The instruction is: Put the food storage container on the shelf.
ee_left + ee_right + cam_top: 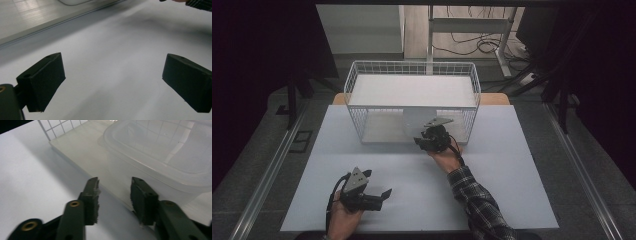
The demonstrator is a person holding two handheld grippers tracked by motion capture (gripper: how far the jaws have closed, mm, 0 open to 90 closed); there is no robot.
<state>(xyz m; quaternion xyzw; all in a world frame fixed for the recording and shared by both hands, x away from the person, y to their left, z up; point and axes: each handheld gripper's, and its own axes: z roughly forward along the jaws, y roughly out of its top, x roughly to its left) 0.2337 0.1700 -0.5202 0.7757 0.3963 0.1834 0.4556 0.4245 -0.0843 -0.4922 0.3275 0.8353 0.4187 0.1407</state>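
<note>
1. I worked over a pale grey-white table (507,200) in a dim room, with cables trailing across the floor behind it and metal rails running along both sides.
2. A white wire rack (412,70) stood at the far middle of the table, its flat upper shelf bare and its lower level open toward me.
3. On the rack's lower board (82,147) sat a clear plastic container (160,152), translucent, with rounded corners; through its wall I could see the rack's wire grid.
4. My right gripper (114,195) was at the front edge of that lower level, in the high view just before the rack's opening, on a forearm in a plaid sleeve (474,195).
5. Its jaws stood partly apart with nothing between the pads; the container lay just beyond the tips, not touching them.
6. My left gripper (112,80) rested near the table's front left, well apart from the rack, pointing across the table toward the right.
7. Its jaws were spread wide over bare tabletop, holding nothing.
</note>
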